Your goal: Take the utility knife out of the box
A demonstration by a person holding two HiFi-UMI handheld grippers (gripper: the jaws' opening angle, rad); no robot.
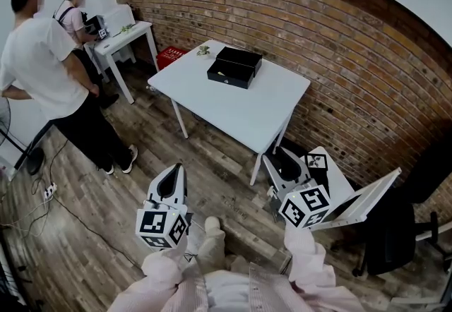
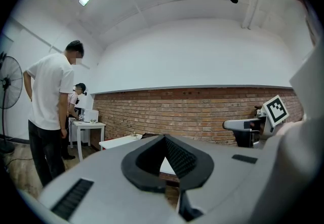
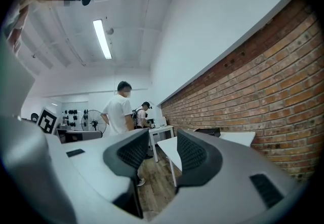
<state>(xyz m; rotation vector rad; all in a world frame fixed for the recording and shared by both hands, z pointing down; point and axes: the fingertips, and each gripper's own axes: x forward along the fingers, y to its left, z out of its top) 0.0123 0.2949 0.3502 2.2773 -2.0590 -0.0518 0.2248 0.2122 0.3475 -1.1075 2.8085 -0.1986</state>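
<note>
Over plank floor [image 1: 106,219], held left gripper [image 1: 174,171] closed on nothing, right gripper [image 1: 286,162] spread wide and empty. Found black box [image 1: 235,66] shut on white table [image 1: 247,113] well ahead, utility knife unseen, presumably inside. Risked sliding that box off if lid lifted unbraced.

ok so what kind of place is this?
Probably a lab or test studio, not a home: bare brick wall, plain white table holding a black box, power strip loose on the wood floor, two people at a second table.
</note>
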